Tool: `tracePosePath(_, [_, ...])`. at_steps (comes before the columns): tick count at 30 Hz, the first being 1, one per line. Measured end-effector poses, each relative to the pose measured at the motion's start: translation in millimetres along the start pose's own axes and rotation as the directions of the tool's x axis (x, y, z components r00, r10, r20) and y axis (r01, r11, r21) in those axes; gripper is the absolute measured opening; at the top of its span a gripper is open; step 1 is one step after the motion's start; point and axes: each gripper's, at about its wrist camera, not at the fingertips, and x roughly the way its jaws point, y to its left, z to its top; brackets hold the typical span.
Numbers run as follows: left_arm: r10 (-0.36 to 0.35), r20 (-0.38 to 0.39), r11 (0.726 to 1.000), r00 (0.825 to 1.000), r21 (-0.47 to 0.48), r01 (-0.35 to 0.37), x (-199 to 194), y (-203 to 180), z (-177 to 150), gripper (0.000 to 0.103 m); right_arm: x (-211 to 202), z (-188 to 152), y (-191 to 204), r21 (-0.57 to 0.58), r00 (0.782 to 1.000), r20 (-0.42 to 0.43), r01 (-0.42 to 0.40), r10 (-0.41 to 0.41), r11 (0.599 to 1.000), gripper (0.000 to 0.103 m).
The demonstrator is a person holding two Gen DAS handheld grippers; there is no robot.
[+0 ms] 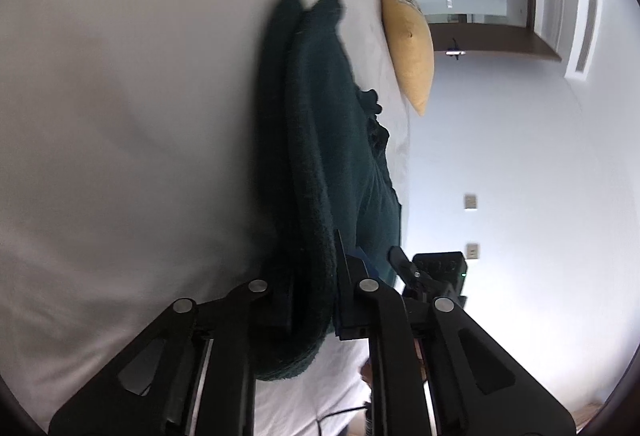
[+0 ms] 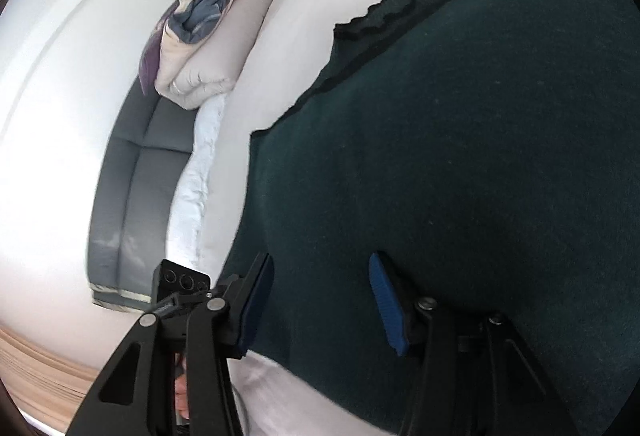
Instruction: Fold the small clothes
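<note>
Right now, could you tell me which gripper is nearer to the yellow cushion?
Left, I would judge. The left gripper is clamped on the dark green garment, with the yellow cushion ahead at the bed's edge. The open right gripper sees no cushion.

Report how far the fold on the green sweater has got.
Done: nothing finished that shows. In hand: the left gripper is shut on a doubled edge of the sweater, lifted off the bed. The right gripper is open over the flat part. Left: laying the fold down and smoothing it.
</note>
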Motion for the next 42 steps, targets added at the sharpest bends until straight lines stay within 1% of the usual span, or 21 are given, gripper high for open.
tracePosePath(3, [0.043,0.026,0.995,0.999,0.093,-0.045,5,-39,-3,0.010,-21,2,-2,0.012,0.999,0.022,-0.028,0.028,1.000,0.061])
tracePosePath(5, [0.049,0.033,0.986,0.998,0.156,-0.054,12,-67,-10,0.010,-40,8,-4,0.023,0.996,0.043,-0.074,0.073,0.997,0.062])
tracePosePath(8, [0.074,0.039,0.953,0.997,0.292,-0.082,43,-120,-24,0.010,-65,19,-12,0.042,0.986,0.081,-0.151,0.147,0.988,0.067])
tracePosePath(9, [0.087,0.035,0.939,0.996,0.331,-0.094,55,-133,-31,0.010,-71,24,-15,0.048,0.983,0.092,-0.163,0.158,0.985,0.072])
tracePosePath(12, [0.141,-0.012,0.890,0.990,0.439,-0.121,109,-162,-56,0.010,-80,38,-26,0.083,0.974,0.090,-0.217,0.209,0.973,0.075])
tracePosePath(16, [0.279,-0.001,0.778,0.960,0.587,-0.225,166,-171,-93,0.010,-74,50,-39,0.137,0.966,0.066,-0.258,0.251,0.956,0.080])
tracePosePath(18, [0.305,-0.014,0.749,0.952,0.621,-0.231,179,-170,-104,0.010,-73,53,-44,0.155,0.960,0.069,-0.278,0.271,0.948,0.079])
tracePosePath(20, [0.326,-0.004,0.704,0.945,0.668,-0.240,186,-170,-114,0.017,-71,53,-47,0.159,0.962,0.066,-0.270,0.263,0.950,0.079])
tracePosePath(21, [0.319,-0.008,0.691,0.948,0.687,-0.226,184,-171,-117,0.022,-69,53,-46,0.156,0.964,0.062,-0.264,0.258,0.952,0.079])
tracePosePath(23, [0.287,-0.041,0.703,0.957,0.688,-0.181,177,-170,-119,0.032,-66,54,-42,0.140,0.969,0.056,-0.247,0.241,0.959,0.079])
tracePosePath(24, [0.270,-0.049,0.708,0.962,0.686,-0.164,171,-171,-120,0.049,-64,55,-40,0.136,0.971,0.054,-0.237,0.232,0.962,0.079])
tracePosePath(25, [0.249,-0.054,0.708,0.967,0.692,-0.144,165,-173,-121,0.059,-62,55,-38,0.132,0.974,0.052,-0.226,0.221,0.965,0.079])
tracePosePath(26, [0.217,-0.050,0.696,0.975,0.708,-0.119,154,-177,-125,0.069,-61,55,-36,0.130,0.977,0.047,-0.215,0.210,0.968,0.079])
tracePosePath(28, [0.173,-0.058,0.675,0.983,0.734,-0.075,136,-181,-131,0.069,-60,55,-36,0.128,0.984,0.035,-0.177,0.174,0.976,0.076])
tracePosePath(30, [0.133,-0.056,0.678,0.990,0.733,-0.050,115,-178,-132,0.069,-59,57,-34,0.125,0.991,0.028,-0.136,0.134,0.983,0.073])
tracePosePath(31, [0.127,-0.047,0.688,0.991,0.724,-0.054,110,-175,-128,0.070,-58,57,-34,0.119,0.993,0.027,-0.118,0.116,0.986,0.071])
tracePosePath(34, [0.142,-0.014,0.747,0.990,0.658,-0.098,101,-158,-110,0.070,-52,58,-27,0.083,1.000,0.021,-0.015,0.014,0.996,0.064])
tracePosePath(36, [0.151,0.000,0.771,0.989,0.625,-0.118,98,-148,-104,0.070,-45,61,-18,0.031,0.999,0.020,0.046,-0.046,0.998,0.058])
tracePosePath(38, [0.153,-0.001,0.789,0.988,0.602,-0.121,101,-138,-99,0.070,-40,61,-13,-0.016,0.994,0.021,0.107,-0.106,0.994,0.042])
tracePosePath(40, [0.156,-0.007,0.795,0.988,0.594,-0.121,111,-135,-104,0.070,-40,63,-12,-0.026,0.990,0.033,0.137,-0.136,0.990,0.018])
tracePosePath(42, [0.153,-0.016,0.797,0.988,0.593,-0.114,114,-134,-105,0.070,-41,67,-7,-0.044,0.983,0.075,0.173,-0.169,0.984,0.016])
